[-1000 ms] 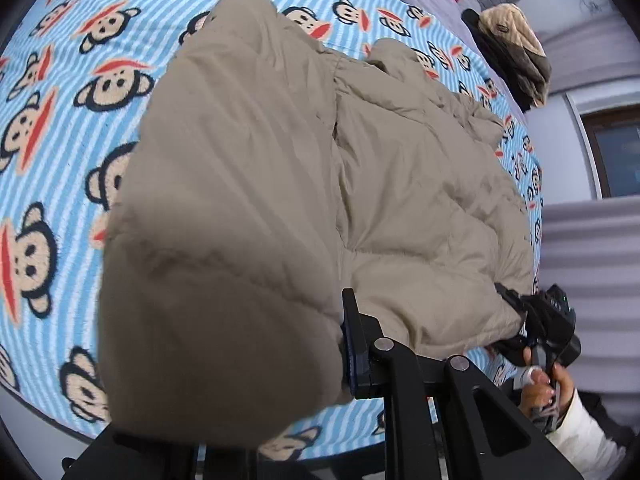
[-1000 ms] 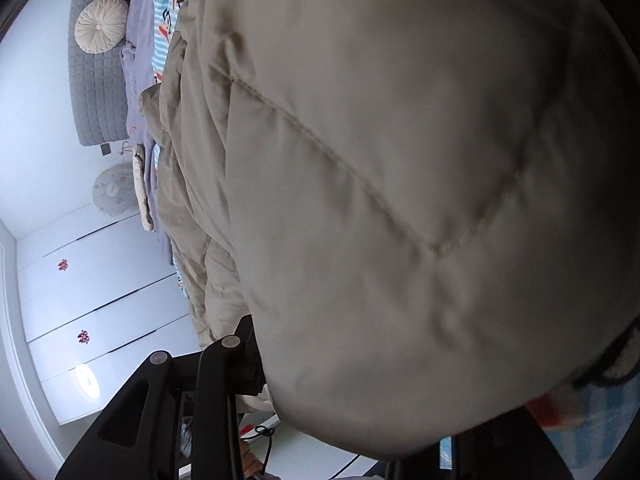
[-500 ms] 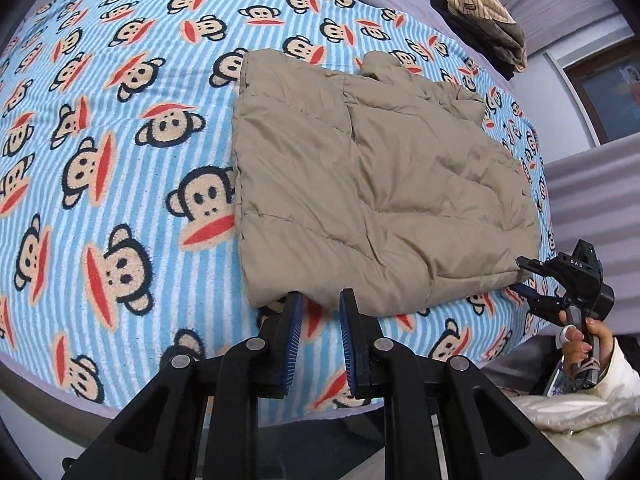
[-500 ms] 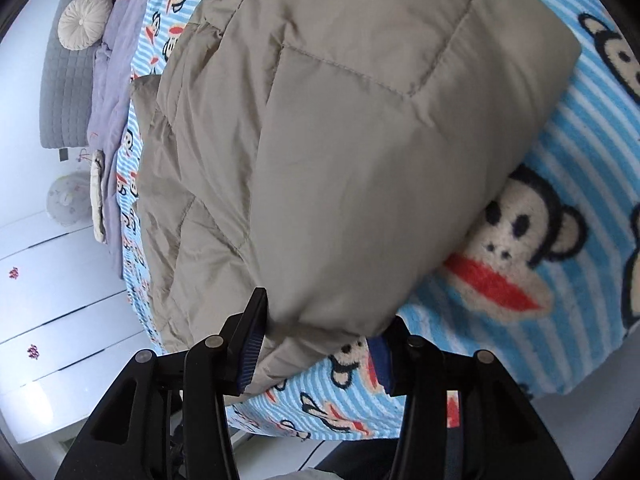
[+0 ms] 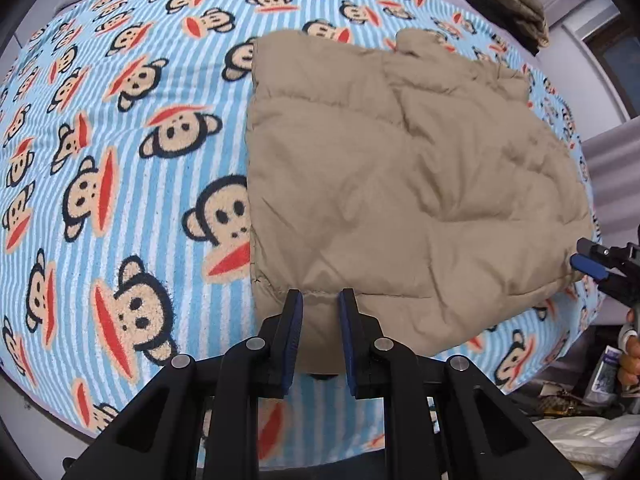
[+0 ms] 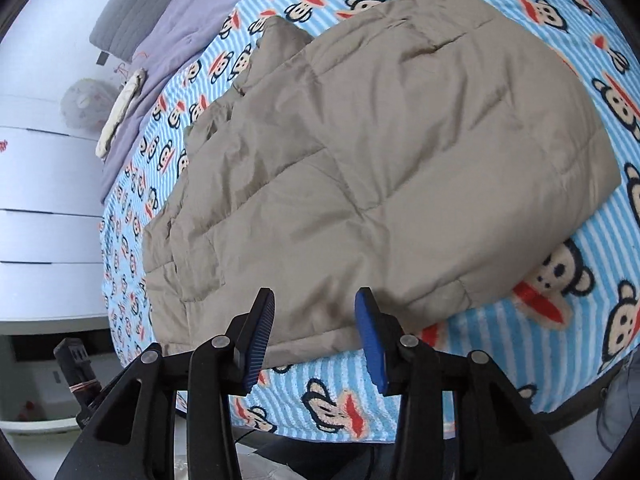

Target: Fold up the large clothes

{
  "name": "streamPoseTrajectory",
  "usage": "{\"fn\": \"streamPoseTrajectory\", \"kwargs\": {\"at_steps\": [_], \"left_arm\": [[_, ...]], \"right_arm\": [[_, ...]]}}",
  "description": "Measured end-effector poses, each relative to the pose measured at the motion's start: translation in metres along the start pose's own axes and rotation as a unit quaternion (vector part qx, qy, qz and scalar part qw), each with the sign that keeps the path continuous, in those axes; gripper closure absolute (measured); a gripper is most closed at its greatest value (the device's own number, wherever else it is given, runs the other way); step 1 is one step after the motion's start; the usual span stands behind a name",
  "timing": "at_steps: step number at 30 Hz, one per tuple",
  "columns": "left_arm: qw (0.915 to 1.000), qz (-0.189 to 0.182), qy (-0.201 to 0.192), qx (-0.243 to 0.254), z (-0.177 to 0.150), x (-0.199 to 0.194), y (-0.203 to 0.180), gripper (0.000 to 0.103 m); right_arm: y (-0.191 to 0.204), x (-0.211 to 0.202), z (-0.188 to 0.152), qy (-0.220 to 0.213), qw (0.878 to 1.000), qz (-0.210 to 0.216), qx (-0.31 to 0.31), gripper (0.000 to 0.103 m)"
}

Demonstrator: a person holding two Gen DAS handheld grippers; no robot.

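Beige quilted puffer jacket (image 5: 404, 184) lies folded flat on the monkey-print blanket (image 5: 120, 152) near the bed's front edge — a fold looks just laid down, so this reads as the release/reposition step. Left gripper (image 5: 319, 304) has its fingers parted around the near hem with nothing pinched; right gripper (image 6: 315, 312) is spread wide, just short of the jacket's other near edge, empty. Next move likely calls for regrasping both near corners — or the side edge — for another fold.

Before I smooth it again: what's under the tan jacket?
The monkey-print blanket shows all around the jacket. Anything else beneath it is covered.
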State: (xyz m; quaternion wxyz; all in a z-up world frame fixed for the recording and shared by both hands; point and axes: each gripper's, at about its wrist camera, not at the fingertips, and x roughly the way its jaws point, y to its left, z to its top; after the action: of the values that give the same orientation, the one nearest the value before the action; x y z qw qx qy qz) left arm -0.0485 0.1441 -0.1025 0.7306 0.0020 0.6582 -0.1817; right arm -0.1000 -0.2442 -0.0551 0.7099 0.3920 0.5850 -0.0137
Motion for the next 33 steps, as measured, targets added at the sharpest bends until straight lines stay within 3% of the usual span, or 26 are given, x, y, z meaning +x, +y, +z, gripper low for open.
{"fn": "streamPoseTrajectory", "kwargs": {"at_steps": [7,8,10,17,21,26,30,33], "left_arm": [[0.9994,0.023,-0.006,0.023,0.001,-0.003,-0.003,0.081],[0.9994,0.022,-0.011,0.024,0.001,-0.005,-0.004,0.051],[0.9989,0.021,-0.034,0.025,0.002,-0.014,-0.006,0.002],[0.9964,0.031,-0.073,0.03,0.01,-0.028,-0.012,0.001],[0.9976,0.026,-0.063,-0.011,0.022,-0.025,0.003,0.001],[0.998,0.036,-0.051,-0.011,0.024,-0.017,0.009,0.001],[0.9983,0.033,-0.046,-0.009,0.025,-0.011,0.012,0.001],[0.9985,0.033,-0.043,-0.008,0.026,-0.007,0.014,0.001]], "right_arm": [[-0.023,0.015,-0.038,0.035,0.998,-0.046,-0.007,0.057],[-0.022,0.018,-0.037,0.034,0.998,-0.048,-0.006,0.057],[-0.024,0.015,-0.041,0.034,0.998,-0.053,-0.011,0.057],[-0.025,0.012,-0.045,0.034,0.997,-0.068,-0.016,0.057],[-0.021,0.014,-0.045,0.03,0.997,-0.075,-0.013,0.057],[-0.014,0.008,-0.046,0.023,0.997,-0.077,-0.018,0.055],[-0.003,-0.003,-0.048,0.002,0.997,-0.074,-0.03,0.034],[0.004,-0.006,-0.048,-0.003,0.997,-0.066,-0.033,0.033]]}}
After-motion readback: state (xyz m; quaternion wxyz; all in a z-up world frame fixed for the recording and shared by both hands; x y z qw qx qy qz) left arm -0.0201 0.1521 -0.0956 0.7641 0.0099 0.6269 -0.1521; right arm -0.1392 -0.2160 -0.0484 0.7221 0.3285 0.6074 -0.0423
